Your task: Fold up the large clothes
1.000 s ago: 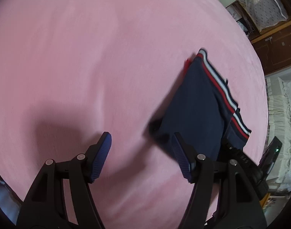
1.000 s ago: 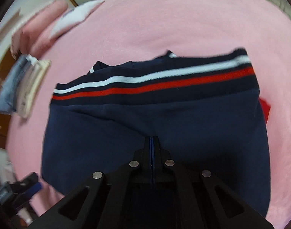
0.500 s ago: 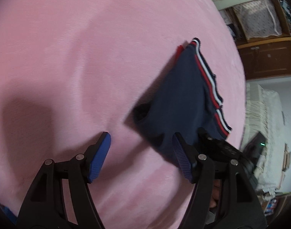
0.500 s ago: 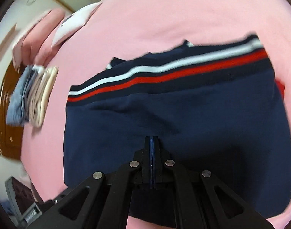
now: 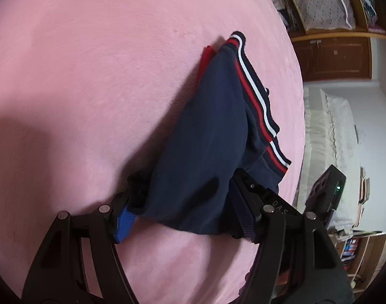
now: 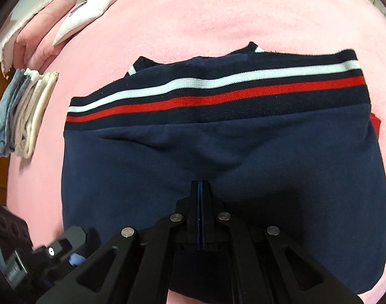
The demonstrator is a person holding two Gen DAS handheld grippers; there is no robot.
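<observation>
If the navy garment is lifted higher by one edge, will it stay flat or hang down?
The navy garment would probably hang and sag: it already drapes in soft folds where the right gripper pinches it. Its thick knit with a striped ribbed band suggests moderate weight. On the fuzzy pink blanket it likely drags, not slides.

**Around the edges**

You've got a pink blanket spread wide, a folded stack of pale clothes off left, a pink pillow beyond it, and wooden shelves past the bed's edge.
</observation>
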